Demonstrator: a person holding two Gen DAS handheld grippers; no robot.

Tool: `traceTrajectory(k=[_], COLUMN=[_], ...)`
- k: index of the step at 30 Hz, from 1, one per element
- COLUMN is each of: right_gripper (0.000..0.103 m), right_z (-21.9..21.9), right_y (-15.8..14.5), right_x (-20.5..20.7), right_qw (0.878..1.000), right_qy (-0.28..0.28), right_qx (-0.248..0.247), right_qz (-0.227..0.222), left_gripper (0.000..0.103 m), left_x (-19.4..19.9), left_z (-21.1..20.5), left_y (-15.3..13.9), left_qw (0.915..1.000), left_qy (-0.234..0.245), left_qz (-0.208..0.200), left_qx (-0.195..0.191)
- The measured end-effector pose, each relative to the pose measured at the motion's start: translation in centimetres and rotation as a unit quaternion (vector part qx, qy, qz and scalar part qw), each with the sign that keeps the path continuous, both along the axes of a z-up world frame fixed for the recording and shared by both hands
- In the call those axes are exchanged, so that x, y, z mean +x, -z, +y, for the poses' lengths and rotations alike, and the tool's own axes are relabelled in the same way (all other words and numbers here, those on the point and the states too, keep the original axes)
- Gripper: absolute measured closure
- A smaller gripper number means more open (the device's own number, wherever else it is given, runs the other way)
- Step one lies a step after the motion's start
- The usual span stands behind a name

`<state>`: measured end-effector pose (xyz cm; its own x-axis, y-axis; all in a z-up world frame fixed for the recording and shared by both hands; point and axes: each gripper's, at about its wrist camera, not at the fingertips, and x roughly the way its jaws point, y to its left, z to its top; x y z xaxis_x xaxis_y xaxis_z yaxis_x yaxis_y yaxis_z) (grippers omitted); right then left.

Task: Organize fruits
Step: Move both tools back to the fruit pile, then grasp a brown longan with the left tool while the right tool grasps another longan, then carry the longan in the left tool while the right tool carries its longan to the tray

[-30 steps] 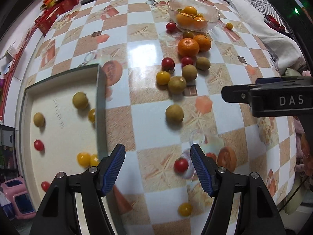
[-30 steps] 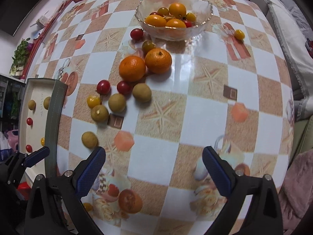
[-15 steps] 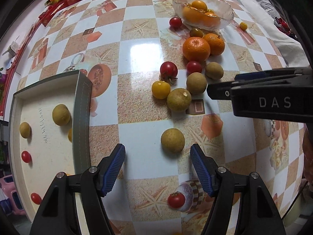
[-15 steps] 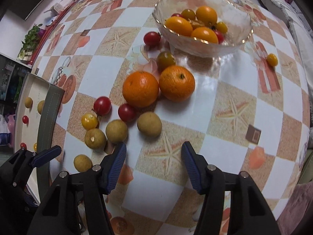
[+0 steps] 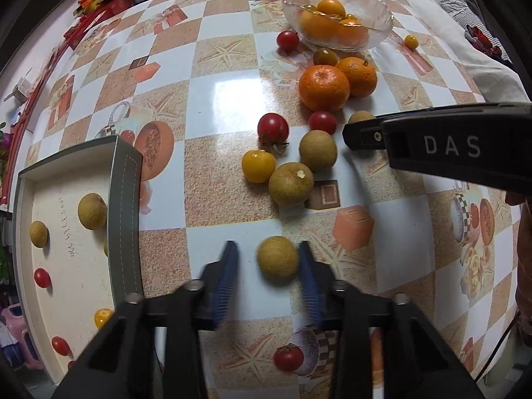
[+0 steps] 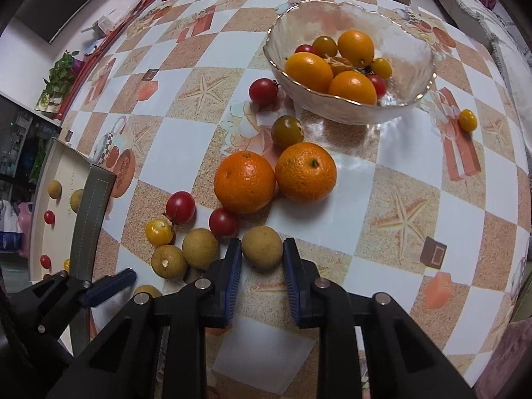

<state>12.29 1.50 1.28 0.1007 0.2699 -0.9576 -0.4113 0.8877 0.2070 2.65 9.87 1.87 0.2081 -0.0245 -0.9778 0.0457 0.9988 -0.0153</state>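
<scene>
On the far left sits the tray [image 5: 124, 196], a shallow cream box with a grey rim, already holding a few brown longans, red cherry tomatoes and a yellow one. Just right of it, the left gripper [image 5: 267, 266] points down at the checked tablecloth [image 5: 212, 179] with a lone longan [image 5: 277, 258] between its blue pads. The jaws are closing: the right pad touches the fruit, the left pad shows a sliver of cloth beside it.

Further right, the loose cluster: a yellow tomato [image 6: 159, 232], two red tomatoes, and two longans [image 6: 200, 248] huddled together. Right beside them the right gripper [image 6: 262, 252] is closing too, and its pads sit against both sides of another longan [image 6: 262, 247], which rests on the cloth.

Beyond that, two oranges [image 6: 244, 182] lie touching each other, a greenish tomato just behind them. Far right, the glass bowl [image 6: 412, 50] stands upright holding oranges and small tomatoes, one yellow tomato stray beside it.
</scene>
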Motion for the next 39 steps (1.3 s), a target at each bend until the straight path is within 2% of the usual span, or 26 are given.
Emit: traceTrajectory(k=[4, 11, 21, 31, 39], right_gripper=[0.076, 0.076, 0.076, 0.076, 0.076], right_z=[-2.0, -4.5, -6.5, -5.9, -4.2], right_y=[-0.5, -0.8, -1.3, -2.6, -4.0], right_x=[-0.8, -3.2, -7.5, -9.3, -10.1], right_qw=[1.000, 0.996, 0.993, 0.994, 0.995], right_qy=[0.021, 0.064, 0.090, 0.090, 0.078], right_qx=[0.016, 0.041, 0.036, 0.022, 0.008], right_qz=[0.013, 0.039, 0.062, 0.065, 0.057], left_gripper=[0.077, 0.077, 0.077, 0.077, 0.077], left_x=[0.0, -1.2, -3.7, -6.8, -8.2], left_z=[0.2, 0.4, 0.9, 3.0, 6.2], left_y=[-0.3, -1.8, -4.3, -6.3, -7.1], left_qw=[0.9993, 0.9986, 0.9984, 0.9984, 0.9987], left_qy=[-0.005, -0.002, 0.019, 0.030, 0.011], left_qz=[0.006, 0.004, -0.010, -0.015, -0.021], left_qx=[-0.037, -0.053, -0.052, -0.046, -0.045])
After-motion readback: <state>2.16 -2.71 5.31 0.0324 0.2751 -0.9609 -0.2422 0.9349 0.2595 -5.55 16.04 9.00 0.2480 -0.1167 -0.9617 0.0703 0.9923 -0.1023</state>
